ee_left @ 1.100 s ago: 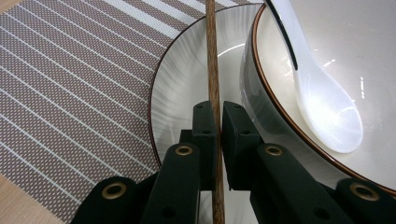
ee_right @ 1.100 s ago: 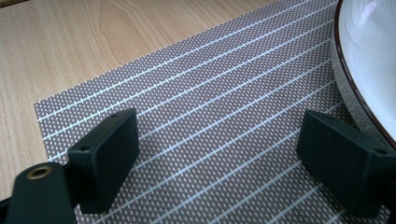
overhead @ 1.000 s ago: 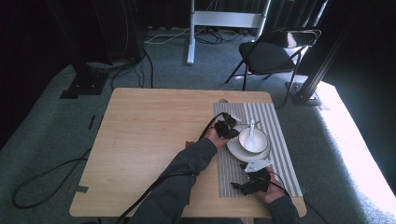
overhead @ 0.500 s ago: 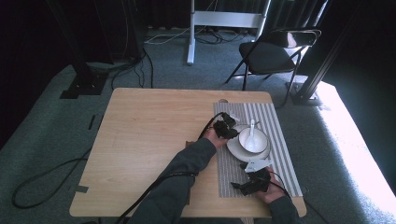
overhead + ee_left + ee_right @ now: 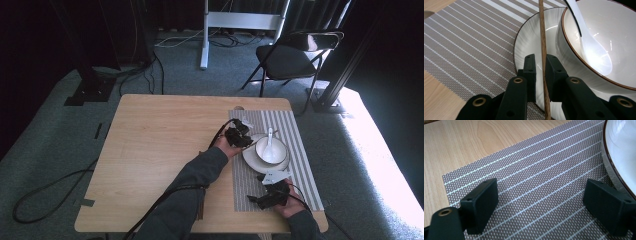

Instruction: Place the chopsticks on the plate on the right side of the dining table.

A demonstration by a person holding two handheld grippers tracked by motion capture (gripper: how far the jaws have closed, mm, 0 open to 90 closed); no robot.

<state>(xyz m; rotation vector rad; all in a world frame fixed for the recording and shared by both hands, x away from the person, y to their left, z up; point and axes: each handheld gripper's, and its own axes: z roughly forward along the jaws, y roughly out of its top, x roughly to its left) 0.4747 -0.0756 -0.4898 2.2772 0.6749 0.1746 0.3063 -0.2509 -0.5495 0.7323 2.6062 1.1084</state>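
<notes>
Little had shifted since the earlier frames: both hands kept their places, while the left gripper point(image 5: 540, 72) had just been easing its jaws apart, the chopstick point(image 5: 543, 50) between them with a slight gap at either pad, so released rather than pinched. That stick ran over the plate point(image 5: 529, 42) just beside the bowl point(image 5: 599, 37), in which a white spoon point(image 5: 594, 50) lay. The right gripper point(image 5: 541, 205) hovered near the plate's near edge, jaws wide apart with nothing between them. Plate and bowl sat on a striped mat point(image 5: 300, 130) on the wooden table point(image 5: 160, 145). Beyond the plate, across grey carpet, stood a black chair point(image 5: 292, 57) and a white stand point(image 5: 240, 20); cables point(image 5: 50, 195) trailed off the table's left. From above, the stick was barely visible; the left gripper view showed it plainly.
</notes>
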